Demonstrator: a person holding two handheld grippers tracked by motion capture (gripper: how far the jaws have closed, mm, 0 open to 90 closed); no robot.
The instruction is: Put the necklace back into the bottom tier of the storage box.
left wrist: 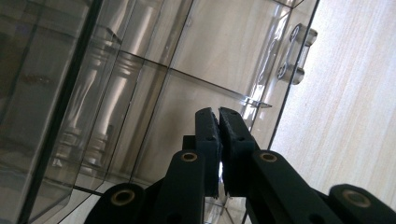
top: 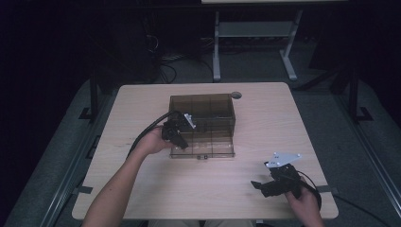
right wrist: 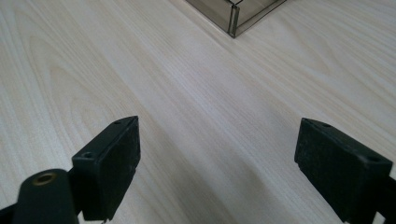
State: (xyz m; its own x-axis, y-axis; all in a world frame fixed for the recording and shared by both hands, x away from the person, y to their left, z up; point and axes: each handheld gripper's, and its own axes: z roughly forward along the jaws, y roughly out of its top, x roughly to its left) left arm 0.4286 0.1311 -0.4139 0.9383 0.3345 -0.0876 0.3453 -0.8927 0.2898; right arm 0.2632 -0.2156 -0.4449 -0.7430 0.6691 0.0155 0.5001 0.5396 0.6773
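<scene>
Smoked-plastic compartment box [top: 203, 124] is set mid-table; the left gripper [top: 178, 137] — jaws pressed together, nothing held — is positioned at its left wall, while the wide-open, empty right gripper [top: 259, 185] is kept well apart.

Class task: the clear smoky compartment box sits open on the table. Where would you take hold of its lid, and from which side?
Probably grip the lid at its clear latch tab on the front edge, coming from the person's side. The lid lies flat on the table, and the tab juts out for jaws.
</scene>
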